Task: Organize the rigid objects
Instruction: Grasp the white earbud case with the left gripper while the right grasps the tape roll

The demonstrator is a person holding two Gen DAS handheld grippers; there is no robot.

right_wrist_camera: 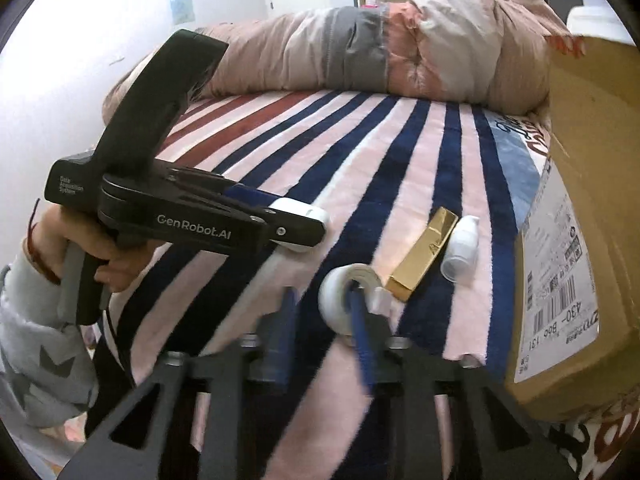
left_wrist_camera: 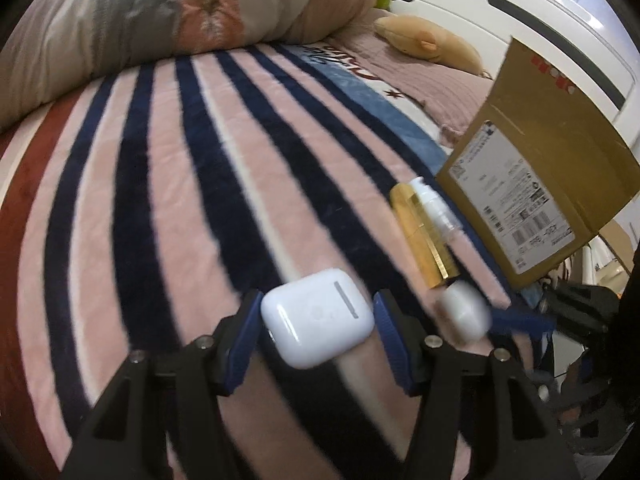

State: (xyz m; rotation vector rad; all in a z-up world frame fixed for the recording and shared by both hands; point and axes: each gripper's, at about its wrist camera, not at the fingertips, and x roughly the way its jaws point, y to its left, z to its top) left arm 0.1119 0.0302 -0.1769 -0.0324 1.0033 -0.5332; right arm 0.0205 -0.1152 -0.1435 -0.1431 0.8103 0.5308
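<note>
My left gripper (left_wrist_camera: 318, 322) clasps a white earbud case (left_wrist_camera: 318, 318); my right gripper (right_wrist_camera: 324, 316), jaws narrowly apart, has one finger threaded through a tape roll (right_wrist_camera: 348, 300) beside the gold box (right_wrist_camera: 422, 254).

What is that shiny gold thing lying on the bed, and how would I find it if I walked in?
Start at the big cardboard box standing on the striped blanket. Just beside its labelled face lie two small things side by side: a white pump bottle, then the gold box. It is a long, narrow, mirror-gold carton lying flat, the only metallic thing among white neighbours.
</note>
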